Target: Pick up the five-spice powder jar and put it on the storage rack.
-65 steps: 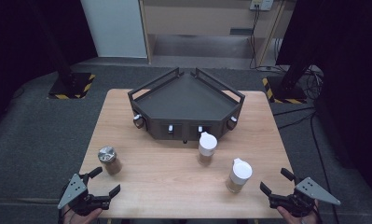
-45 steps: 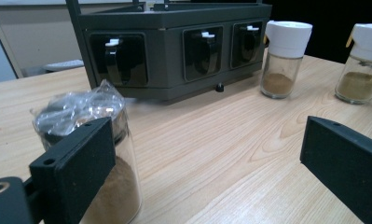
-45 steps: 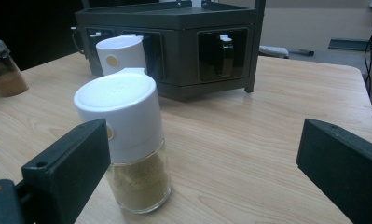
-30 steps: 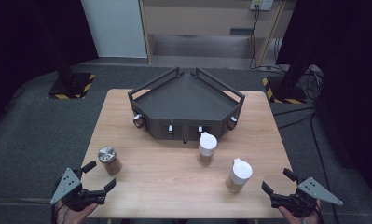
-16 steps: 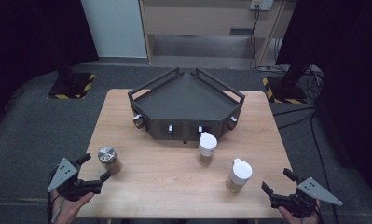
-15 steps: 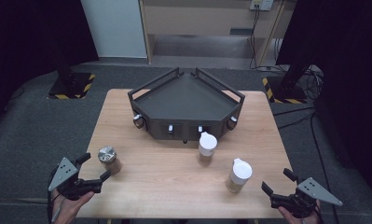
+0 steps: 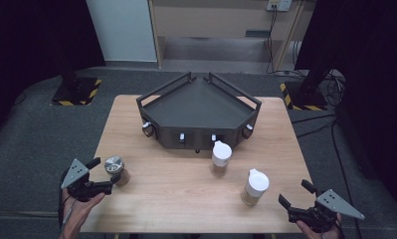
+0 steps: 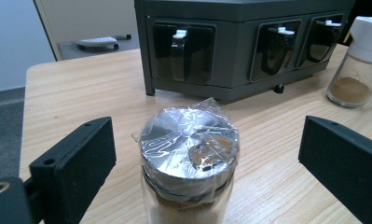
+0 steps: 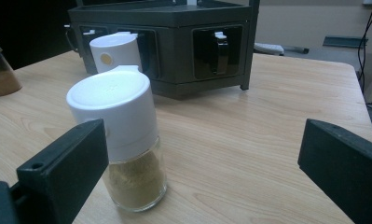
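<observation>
A glass spice jar with a silver lid under plastic film (image 7: 115, 169) (image 8: 189, 149) stands near the table's left front edge. My left gripper (image 7: 105, 173) (image 8: 207, 158) straddles it, one black pad on each side with a gap to the glass. Its jaws have just been closing slightly and are still open. Two white-capped spice jars stand at centre (image 7: 221, 158) and front right (image 7: 255, 186). My right gripper (image 7: 294, 192) (image 9: 202, 163) rests open at the front right corner. The nearer white-capped jar (image 9: 123, 140) is ahead of its left jaw.
A dark angular rack (image 7: 201, 114) (image 8: 239, 46) (image 9: 174, 42) with small drawer fronts sits at the back middle of the wooden table (image 7: 176, 189). Dark floor surrounds the table, with stands and cables at the back right.
My left gripper has moved forward and inward from the table's front left corner until its jaws flank the silver-lidded jar. The right gripper has stayed put.
</observation>
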A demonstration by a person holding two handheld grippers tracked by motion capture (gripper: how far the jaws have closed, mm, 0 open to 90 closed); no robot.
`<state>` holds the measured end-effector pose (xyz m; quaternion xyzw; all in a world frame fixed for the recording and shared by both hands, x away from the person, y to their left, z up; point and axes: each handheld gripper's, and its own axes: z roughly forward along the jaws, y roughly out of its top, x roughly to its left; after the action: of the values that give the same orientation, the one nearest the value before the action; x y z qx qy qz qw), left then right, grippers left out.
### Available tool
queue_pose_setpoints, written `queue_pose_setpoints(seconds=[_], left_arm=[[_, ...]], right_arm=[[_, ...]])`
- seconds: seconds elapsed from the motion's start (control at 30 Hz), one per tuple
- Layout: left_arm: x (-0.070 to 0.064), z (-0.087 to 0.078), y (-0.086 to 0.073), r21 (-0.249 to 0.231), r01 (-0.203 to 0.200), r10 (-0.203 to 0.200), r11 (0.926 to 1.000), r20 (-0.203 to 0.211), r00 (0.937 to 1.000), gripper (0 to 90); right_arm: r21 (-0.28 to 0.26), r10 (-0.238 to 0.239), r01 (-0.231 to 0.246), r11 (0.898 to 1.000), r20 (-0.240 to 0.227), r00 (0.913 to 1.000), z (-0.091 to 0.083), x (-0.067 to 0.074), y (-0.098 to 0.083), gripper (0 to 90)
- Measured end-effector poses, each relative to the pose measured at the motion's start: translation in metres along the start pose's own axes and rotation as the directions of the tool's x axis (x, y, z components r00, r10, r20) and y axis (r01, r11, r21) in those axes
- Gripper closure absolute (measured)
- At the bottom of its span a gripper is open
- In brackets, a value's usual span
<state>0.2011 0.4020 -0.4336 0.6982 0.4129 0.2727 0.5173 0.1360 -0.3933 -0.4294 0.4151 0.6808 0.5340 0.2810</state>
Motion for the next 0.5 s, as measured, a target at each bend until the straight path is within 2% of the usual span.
queue_pose_setpoints(seconds=[0.2,0.5], left_arm=[[0.005,0.009,-0.003,0.006,0.016,-0.016,0.9999,0.003,0.9999,4.7],[0.007,0.021,-0.011,0.0,0.019,-0.019,0.9998,0.0,0.9998,11.4]], right_arm=[[0.001,0.0,0.0,1.0,0.0,1.0,0.0,0.0,0.0,2.0],[0.001,0.003,-0.003,1.0,-0.001,1.0,0.0,-0.001,0.0,2.3]])
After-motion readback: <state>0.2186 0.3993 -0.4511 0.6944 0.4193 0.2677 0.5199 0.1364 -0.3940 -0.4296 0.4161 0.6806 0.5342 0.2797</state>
